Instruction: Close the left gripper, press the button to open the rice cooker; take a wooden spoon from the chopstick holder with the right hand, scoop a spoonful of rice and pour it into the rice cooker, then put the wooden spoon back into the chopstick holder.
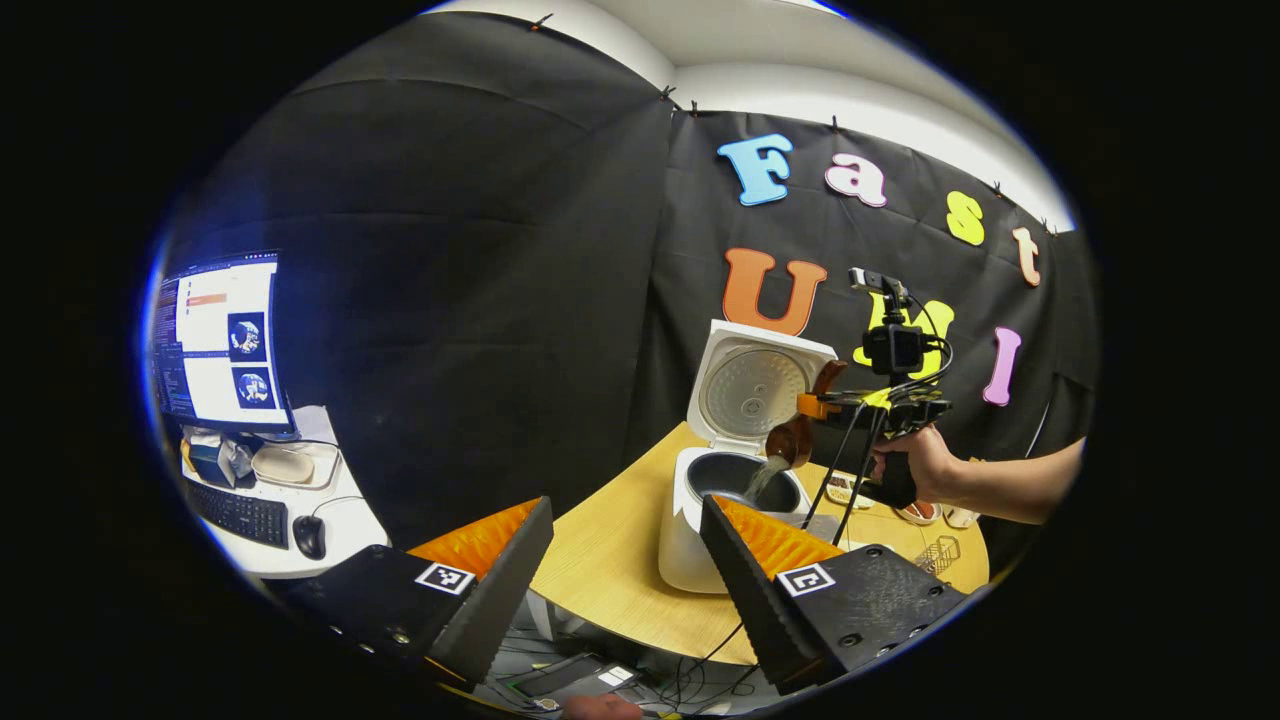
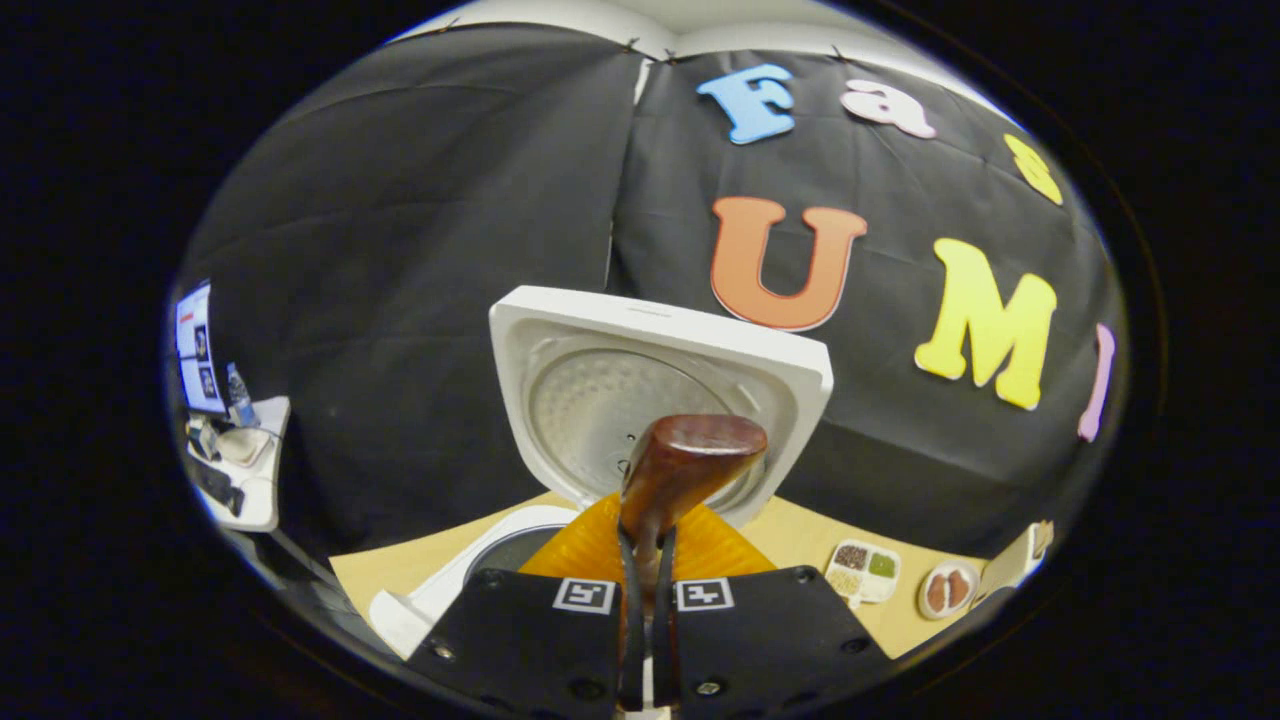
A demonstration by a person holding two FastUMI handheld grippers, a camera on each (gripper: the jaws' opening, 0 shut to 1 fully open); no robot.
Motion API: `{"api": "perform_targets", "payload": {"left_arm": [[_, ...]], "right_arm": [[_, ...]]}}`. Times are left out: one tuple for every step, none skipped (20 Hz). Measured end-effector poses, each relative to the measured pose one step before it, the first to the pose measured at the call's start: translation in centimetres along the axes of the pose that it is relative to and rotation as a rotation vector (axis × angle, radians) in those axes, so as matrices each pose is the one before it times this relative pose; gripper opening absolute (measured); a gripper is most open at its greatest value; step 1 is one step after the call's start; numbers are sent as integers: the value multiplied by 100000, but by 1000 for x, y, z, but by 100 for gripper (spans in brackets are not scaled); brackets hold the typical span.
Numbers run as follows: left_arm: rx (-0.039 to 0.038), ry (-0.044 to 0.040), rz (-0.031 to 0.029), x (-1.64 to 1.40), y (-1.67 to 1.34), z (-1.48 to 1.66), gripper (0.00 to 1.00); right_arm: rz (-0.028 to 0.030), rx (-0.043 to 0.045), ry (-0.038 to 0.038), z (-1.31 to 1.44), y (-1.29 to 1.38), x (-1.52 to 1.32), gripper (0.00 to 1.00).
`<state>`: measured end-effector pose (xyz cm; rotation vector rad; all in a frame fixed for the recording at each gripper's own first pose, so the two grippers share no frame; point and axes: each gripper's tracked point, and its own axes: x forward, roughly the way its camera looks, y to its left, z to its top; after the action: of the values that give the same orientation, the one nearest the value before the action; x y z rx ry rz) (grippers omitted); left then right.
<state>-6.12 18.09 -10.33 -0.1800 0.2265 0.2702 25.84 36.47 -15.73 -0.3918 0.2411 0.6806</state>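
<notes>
Overhead, right claw clamped on glossy wooden spoon, above round-lidded white rice cooker; left claw apart.

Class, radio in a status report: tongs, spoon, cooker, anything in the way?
Left tongs open, idle, off the table's near edge. Right tongs shut on wooden spoon, tipping rice into open rice cooker. Nothing seen blocking the pour.

A: How many cookers stand on the table?
B: One rice cooker, frame centre, one wooden spoon above it.
A: And at the left edge?
B: One monitor, one keyboard, one mouse.
</notes>
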Motion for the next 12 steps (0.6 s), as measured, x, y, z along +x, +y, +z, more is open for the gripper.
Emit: {"api": "perform_targets", "payload": {"left_arm": [[-126, -183, -175, -39, -96, 75, 94], [-278, -156, -269, -39, -51, 12, 94], [-223, -45, -276, 20, -62, -7, 94], [-107, -32, -170, 102, 107, -20, 94], [-34, -28, -208, 94, 65, -27, 94], [-21, -9, -187, 7, 15, 11, 94], [-50, -16, -222, 127, 58, -77, 94], [-66, 44, -132, 56, 19, 31, 94], [-120, 73, -190, 2, -124, -55, 94], [-98, -47, -198, 24, -129, -21, 94], [-60, 18, -89, 43, -52, -38, 94], [-71, -52, -141, -52, 60, -53, 94]], "right_arm": [[-195, -5628, -1418, 524, 258, -216, 9], [59, -6016, -1636, 452, 320, -208, 9], [303, -4833, -1225, 205, 387, -122, 9], [464, -5388, -1317, 353, 511, -176, 9], [375, -5343, -1354, 414, 372, -162, 9], [603, -5394, -1664, 504, 497, -254, 9], [770, -4421, -1449, 298, 471, -160, 9], [746, -3656, -1353, 301, 433, -163, 9], [646, -3016, -1168, 62, 665, -242, 9], [645, -2138, -805, 172, 388, -154, 9], [645, -1038, -484, 163, 284, -40, 9], [459, -103, -133, 145, 185, -259, 9]]}}
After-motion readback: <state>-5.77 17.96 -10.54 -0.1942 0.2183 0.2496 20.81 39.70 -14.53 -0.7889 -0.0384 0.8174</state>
